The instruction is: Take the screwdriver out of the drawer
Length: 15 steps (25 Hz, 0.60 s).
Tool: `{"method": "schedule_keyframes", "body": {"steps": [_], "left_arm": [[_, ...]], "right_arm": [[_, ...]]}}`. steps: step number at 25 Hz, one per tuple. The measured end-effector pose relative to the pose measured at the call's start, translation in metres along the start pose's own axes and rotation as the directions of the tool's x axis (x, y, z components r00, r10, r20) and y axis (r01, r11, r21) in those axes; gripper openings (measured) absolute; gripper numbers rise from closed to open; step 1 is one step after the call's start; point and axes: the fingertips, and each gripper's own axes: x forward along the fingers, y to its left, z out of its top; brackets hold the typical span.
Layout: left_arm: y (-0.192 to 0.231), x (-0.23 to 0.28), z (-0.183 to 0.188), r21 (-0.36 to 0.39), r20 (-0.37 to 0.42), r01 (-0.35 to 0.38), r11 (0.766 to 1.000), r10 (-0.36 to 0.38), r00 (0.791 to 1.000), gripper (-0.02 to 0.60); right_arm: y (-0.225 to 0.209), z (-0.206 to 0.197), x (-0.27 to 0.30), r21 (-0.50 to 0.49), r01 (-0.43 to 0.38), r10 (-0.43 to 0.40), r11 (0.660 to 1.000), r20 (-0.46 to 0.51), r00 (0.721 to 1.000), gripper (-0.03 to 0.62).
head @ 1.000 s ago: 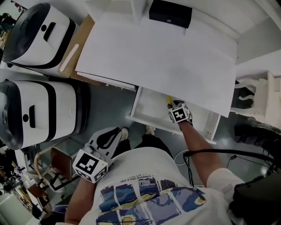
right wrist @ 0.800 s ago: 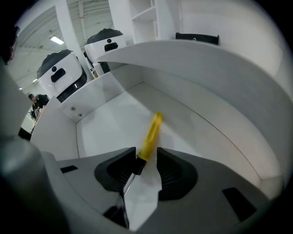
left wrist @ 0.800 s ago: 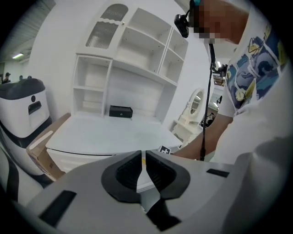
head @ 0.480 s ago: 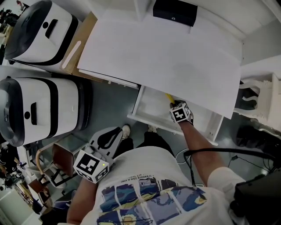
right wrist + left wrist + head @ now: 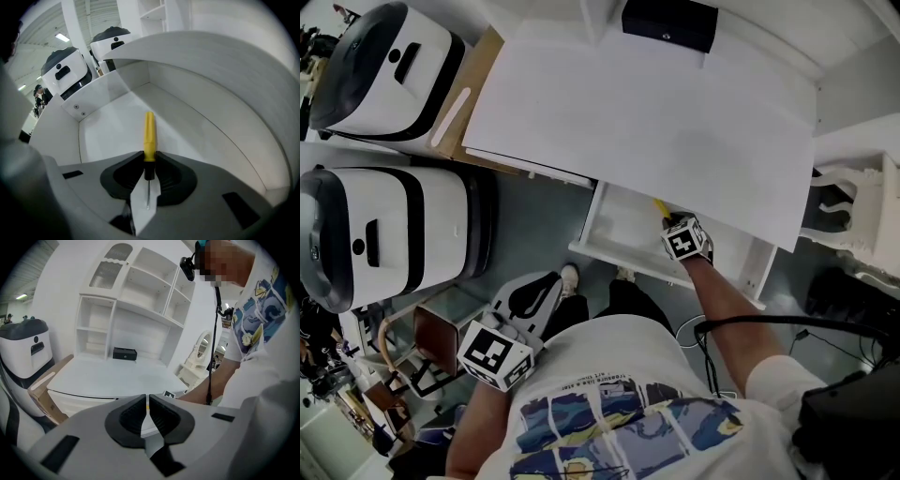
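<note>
A screwdriver [image 5: 149, 133] with a yellow handle and a thin metal shaft lies in the open white drawer [image 5: 609, 251]. In the head view only its yellow end [image 5: 659, 208] shows past the desk edge. My right gripper [image 5: 149, 158] points steeply down into the drawer. Its jaws have just been closing, and the pads now press both sides of the handle near the black collar. My left gripper [image 5: 530, 298] hangs low at the person's left side, away from the drawer. In its own view the left gripper [image 5: 147, 404] shows only a thin slit between its jaws, with nothing held.
The white desk top [image 5: 656, 112] overhangs the back of the drawer, and a black box [image 5: 668, 23] sits at its far edge. Two white-and-black machines [image 5: 380, 234] stand at the left beside a cardboard piece [image 5: 473, 94]. White carved furniture [image 5: 853, 202] and cables are at the right.
</note>
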Motion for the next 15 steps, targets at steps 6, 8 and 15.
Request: {"method": "schedule_keyframes", "body": {"steps": [6, 8, 15], "left_arm": [[-0.002, -0.004, 0.001, 0.012, 0.02, 0.005, 1.0, -0.005, 1.0, 0.015], [-0.001, -0.007, 0.002, 0.019, 0.031, 0.009, 1.0, -0.009, 0.999, 0.015], [-0.002, -0.022, 0.003, 0.048, 0.083, 0.042, 0.998, -0.046, 0.996, 0.016]], "right_arm": [[0.008, -0.002, -0.006, -0.024, -0.036, 0.035, 0.999, -0.01, 0.999, 0.095], [0.011, -0.003, -0.009, -0.032, -0.038, 0.037, 0.999, -0.013, 0.999, 0.094], [0.021, 0.002, -0.033, -0.1, -0.035, 0.035, 0.994, -0.009, 0.999, 0.094]]}}
